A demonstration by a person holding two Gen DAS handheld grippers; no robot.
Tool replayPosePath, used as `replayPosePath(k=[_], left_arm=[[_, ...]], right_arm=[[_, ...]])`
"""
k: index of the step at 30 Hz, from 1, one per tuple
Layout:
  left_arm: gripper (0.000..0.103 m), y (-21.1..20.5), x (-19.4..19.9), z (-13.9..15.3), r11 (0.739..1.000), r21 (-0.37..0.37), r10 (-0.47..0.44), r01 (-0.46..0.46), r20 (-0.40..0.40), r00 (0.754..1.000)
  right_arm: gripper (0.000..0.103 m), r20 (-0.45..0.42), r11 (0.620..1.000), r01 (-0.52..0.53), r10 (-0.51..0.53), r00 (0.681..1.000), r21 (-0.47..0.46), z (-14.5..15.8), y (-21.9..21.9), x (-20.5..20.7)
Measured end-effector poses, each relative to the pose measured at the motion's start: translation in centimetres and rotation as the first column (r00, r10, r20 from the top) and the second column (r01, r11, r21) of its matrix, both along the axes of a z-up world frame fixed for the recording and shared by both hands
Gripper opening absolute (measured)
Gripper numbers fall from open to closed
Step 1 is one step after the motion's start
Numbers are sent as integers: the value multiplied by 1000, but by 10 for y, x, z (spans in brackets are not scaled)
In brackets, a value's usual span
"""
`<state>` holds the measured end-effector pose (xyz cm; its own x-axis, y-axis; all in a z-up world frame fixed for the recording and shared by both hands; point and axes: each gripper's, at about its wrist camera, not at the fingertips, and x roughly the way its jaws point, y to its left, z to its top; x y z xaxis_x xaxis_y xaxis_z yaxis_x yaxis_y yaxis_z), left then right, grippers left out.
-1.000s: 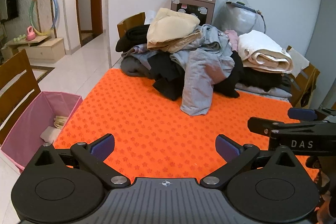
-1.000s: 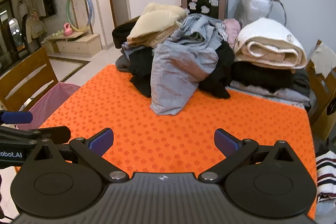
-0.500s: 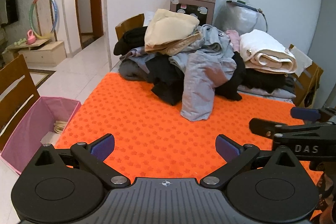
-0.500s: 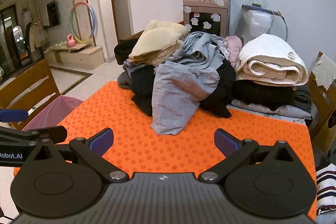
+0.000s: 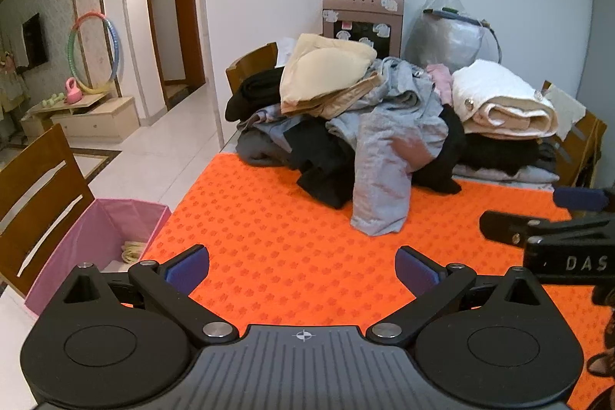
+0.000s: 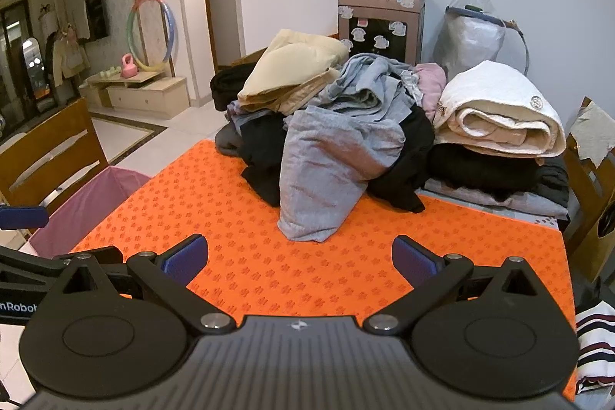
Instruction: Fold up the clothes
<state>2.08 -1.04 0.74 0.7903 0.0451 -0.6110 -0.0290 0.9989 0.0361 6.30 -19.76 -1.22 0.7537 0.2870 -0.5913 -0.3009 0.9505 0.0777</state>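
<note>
Both tongs hover over the near part of the table (image 5: pixel 269 237), which is covered by an orange mat printed with small flowers. The left tongs (image 5: pixel 301 266) are spread wide with nothing between their blue pads, and the right tongs (image 6: pixel 300 256) are spread just as wide and equally empty. In the left wrist view the right tongs appear at the right edge, side by side with the left ones. The pile of clothes (image 6: pixel 346 125) sits at the far end of the table, well apart from both tongs. A grey garment (image 6: pixel 319 175) hangs down the front of the pile and its lower edge lies on the orange mat. A beige garment (image 5: pixel 326 75) rests on top at the left, black pieces lie underneath, and a rolled white blanket (image 6: pixel 496 114) sits on dark folded items at the right. A pink fabric bin (image 5: pixel 96 237) stands on the floor beside the table's left edge, next to a wooden chair (image 5: pixel 34 187). A water dispenser (image 6: pixel 380 14) stands against the wall behind the pile.
</note>
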Motion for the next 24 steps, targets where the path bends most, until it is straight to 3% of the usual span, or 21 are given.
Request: replayPosePath(k=[24], left_arm=[[98, 12, 24, -16, 999, -34, -7, 4, -77, 997]], right_arm=[[103, -29, 999, 29, -30, 999, -22, -8, 2, 29]])
